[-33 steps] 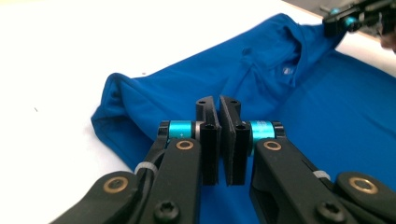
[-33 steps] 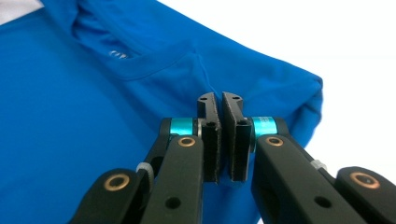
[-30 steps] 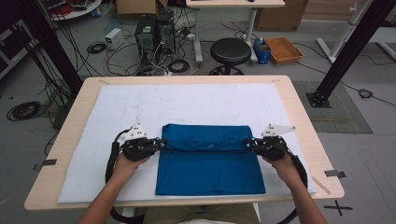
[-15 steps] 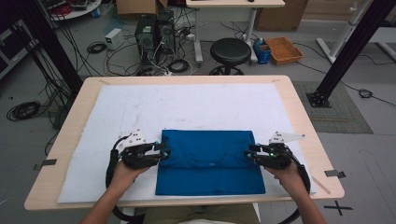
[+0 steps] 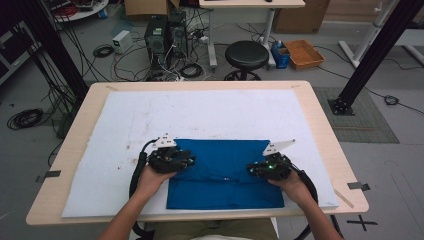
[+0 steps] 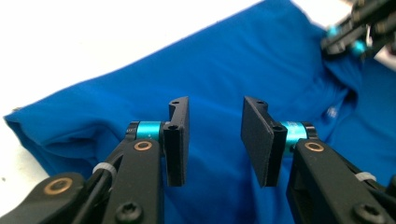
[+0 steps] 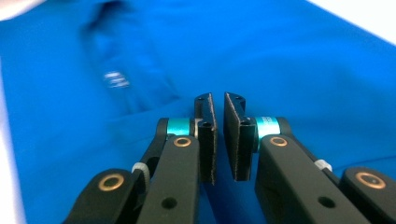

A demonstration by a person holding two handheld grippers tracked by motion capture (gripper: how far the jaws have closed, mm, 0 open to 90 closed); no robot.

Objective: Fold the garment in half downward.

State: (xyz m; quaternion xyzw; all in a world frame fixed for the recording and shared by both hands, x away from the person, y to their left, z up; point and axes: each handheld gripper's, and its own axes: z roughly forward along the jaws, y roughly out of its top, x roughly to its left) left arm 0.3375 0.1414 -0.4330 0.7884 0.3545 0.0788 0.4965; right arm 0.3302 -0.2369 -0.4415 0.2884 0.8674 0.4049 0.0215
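Note:
A blue garment (image 5: 225,172) lies folded flat on the white mat (image 5: 210,115), toward the near edge. My left gripper (image 5: 190,161) rests over its left part, pointing inward. In the left gripper view this gripper (image 6: 215,140) is open above the blue garment (image 6: 224,60); its jaws have just been opening, with nothing between them. My right gripper (image 5: 250,171) sits over the garment's right part. In the right gripper view this gripper (image 7: 218,135) has just been closing to a thin slit, with no fold of the blue garment (image 7: 289,60) between the pads.
The mat covers most of the wooden table (image 5: 325,130). Beyond the far edge stand a black stool (image 5: 246,52), computer cases (image 5: 165,32) and loose cables on the floor. The right gripper (image 6: 359,32) shows at the top right of the left gripper view.
Both hands slid inward over the garment and a little toward the near edge. The left jaws opened. The garment's far edge shifted slightly nearer.

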